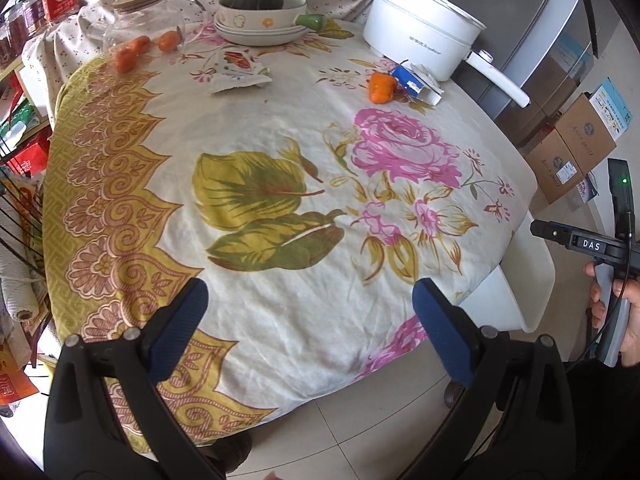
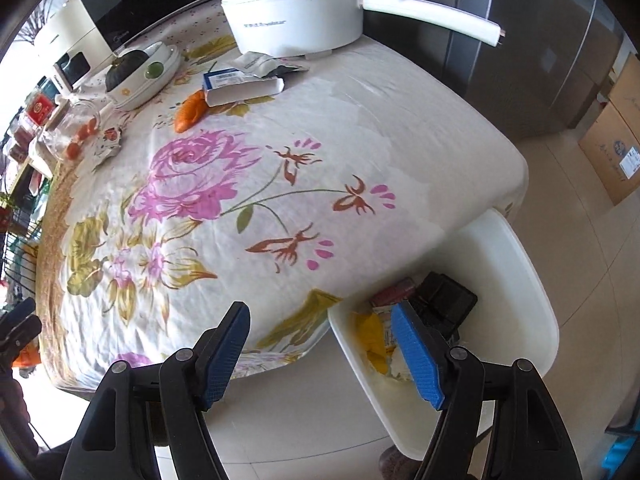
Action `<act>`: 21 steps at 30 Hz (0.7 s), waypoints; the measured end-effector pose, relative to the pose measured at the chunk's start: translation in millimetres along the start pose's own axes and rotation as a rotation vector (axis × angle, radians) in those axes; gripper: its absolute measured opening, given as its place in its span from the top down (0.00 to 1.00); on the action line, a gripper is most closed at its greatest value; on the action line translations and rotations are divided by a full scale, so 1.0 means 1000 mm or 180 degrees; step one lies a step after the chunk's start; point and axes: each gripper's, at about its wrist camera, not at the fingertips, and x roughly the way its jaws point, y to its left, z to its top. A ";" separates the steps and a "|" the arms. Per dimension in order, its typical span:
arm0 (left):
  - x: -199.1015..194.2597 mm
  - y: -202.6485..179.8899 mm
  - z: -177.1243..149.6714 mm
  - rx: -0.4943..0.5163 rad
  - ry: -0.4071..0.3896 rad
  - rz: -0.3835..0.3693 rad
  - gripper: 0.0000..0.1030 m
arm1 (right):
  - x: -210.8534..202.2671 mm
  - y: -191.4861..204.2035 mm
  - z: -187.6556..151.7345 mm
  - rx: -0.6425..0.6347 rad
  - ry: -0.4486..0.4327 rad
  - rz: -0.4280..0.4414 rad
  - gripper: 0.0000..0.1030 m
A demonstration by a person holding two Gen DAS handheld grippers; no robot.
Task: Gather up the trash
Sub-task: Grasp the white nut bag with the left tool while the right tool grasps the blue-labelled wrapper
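A torn snack wrapper lies on the floral tablecloth at the far side; it also shows in the right wrist view. A blue and white carton lies by the white pot, seen too in the right wrist view, with a crumpled white packet behind it. A white bin beside the table holds yellow, red and black scraps. My left gripper is open and empty over the table's near edge. My right gripper is open and empty, above the bin's rim and table corner.
A white electric pot with a long handle stands at the far right. A bowl with a dark squash, a glass jar, small orange fruits and an orange pepper stand at the back. Cardboard boxes stand on the floor.
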 end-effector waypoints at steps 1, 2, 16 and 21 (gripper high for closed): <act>0.001 0.004 0.001 -0.0019 0.0000 0.0024 0.01 | 0.001 0.006 0.003 -0.0021 -0.0004 0.0019 0.27; 0.002 0.007 0.002 -0.0035 0.0003 0.0048 0.01 | 0.001 0.012 0.005 -0.0038 -0.0007 0.0037 0.27; 0.053 0.047 0.058 -0.0012 -0.0091 0.0600 0.01 | 0.014 0.055 0.058 0.0105 -0.0086 0.0372 0.25; 0.086 0.055 0.104 -0.0112 -0.0202 0.0649 0.01 | 0.029 0.056 0.065 0.0076 -0.0016 0.0278 0.25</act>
